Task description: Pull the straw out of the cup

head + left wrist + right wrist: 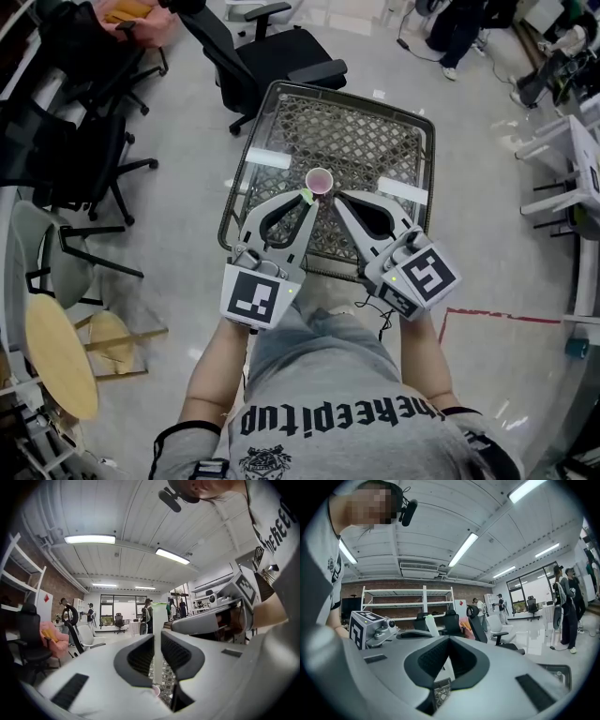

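With our left gripper [306, 201] we are clamping the pale plastic straw with a green top [158, 620], and its lower end seems to be hanging at the rim of the small pink cup [319, 180] on the glass-topped wicker table [394, 122]. Clearing that rim looks like what is left. Our right gripper [339, 199], jaws together on nothing, is sitting just right of the cup.

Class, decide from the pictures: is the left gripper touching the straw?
Touching. The left gripper view shows the left gripper shut on the straw, its pads pressing both sides, no gap.
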A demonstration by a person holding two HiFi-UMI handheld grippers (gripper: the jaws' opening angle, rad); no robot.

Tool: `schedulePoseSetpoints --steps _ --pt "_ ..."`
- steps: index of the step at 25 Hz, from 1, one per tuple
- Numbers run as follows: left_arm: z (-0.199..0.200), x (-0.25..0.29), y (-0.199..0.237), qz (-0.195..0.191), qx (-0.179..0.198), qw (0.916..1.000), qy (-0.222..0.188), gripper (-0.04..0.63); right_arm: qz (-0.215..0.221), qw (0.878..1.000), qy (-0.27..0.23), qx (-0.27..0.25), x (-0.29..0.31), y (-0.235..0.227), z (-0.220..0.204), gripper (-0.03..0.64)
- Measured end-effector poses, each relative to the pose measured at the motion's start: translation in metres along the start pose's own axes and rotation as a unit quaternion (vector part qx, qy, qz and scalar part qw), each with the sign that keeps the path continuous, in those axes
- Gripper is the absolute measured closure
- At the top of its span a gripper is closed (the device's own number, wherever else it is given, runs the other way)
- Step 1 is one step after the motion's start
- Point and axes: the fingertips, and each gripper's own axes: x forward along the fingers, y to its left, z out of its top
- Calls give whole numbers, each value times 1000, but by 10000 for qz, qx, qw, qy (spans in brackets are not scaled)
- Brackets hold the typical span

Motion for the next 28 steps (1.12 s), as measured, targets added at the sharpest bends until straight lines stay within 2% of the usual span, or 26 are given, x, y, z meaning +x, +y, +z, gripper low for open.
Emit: schedulePoseSetpoints --steps 10,28 --pt "3 -12 3 55 -54 9999 -69 508 9 9999 -126 -68 1 9 6 614" --pt "16 -23 -1 -87 23 9996 -250 508 -113 9995 -238 -183 -8 20 12 614"
